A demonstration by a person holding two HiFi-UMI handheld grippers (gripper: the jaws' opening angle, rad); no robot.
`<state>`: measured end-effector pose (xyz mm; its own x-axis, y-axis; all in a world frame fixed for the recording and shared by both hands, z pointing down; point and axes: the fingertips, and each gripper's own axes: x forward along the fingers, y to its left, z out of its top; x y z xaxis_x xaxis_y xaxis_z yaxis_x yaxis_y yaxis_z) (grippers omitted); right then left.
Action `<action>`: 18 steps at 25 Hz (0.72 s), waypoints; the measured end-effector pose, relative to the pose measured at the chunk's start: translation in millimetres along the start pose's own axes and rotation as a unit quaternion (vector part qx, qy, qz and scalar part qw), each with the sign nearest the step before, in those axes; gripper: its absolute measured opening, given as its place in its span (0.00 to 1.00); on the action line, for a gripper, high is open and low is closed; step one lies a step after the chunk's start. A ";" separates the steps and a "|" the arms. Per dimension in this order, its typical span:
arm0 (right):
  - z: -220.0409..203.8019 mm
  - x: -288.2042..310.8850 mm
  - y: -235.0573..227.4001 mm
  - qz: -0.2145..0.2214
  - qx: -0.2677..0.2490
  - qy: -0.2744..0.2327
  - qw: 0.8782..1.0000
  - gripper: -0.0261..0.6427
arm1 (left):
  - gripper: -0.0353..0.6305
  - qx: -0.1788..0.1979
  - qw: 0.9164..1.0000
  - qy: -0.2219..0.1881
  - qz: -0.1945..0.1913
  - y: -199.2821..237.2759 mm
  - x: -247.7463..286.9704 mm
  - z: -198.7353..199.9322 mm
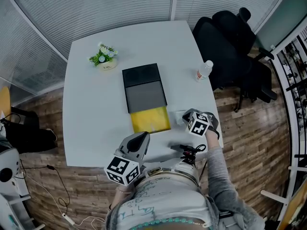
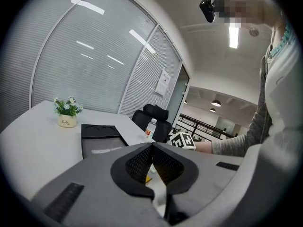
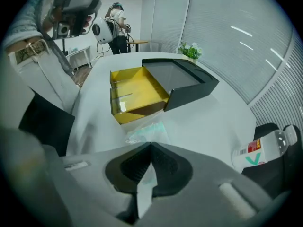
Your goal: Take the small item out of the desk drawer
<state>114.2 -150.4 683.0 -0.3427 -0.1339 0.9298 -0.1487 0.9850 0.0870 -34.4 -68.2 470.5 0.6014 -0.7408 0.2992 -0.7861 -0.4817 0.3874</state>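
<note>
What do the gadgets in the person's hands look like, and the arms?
The left hand-held gripper and right hand-held gripper are grey moulded shells, each with black ribbed pads and a white cube of black square markers. The right arm wears a grey sleeve.

Grey left gripper (image 1: 142, 136) and right gripper (image 1: 185, 115), black ribbed jaws; black-and-white marker cube (image 1: 122, 169); grey sleeve (image 1: 217, 171); white printed top (image 1: 158, 202).

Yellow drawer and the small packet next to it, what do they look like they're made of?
Yellow drawer: probably rigid plastic, smooth with a slight sheen and thin straight walls; coated card is possible. Packet: thin clear plastic film, crinkled and see-through, with something pale green inside.
</note>
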 end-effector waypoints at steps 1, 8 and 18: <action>-2.8 4.6 -0.5 0.001 0.003 0.005 1.000 0.04 | 0.05 0.000 1.000 0.001 0.000 0.4 -0.9 -0.4; -13.4 28.5 -1.0 0.013 0.023 0.024 0.999 0.04 | 0.05 -0.002 1.000 0.003 0.005 7.3 -5.2 -2.2; -16.2 37.6 -2.1 0.006 0.055 0.031 0.998 0.04 | 0.05 0.002 1.000 0.009 -0.003 7.5 -7.0 -1.5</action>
<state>116.6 -155.7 723.7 -0.2868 -0.1111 0.9515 -0.2462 0.9684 0.0388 -44.4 -66.0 472.6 0.6078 -0.7301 0.3124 -0.7837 -0.4878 0.3846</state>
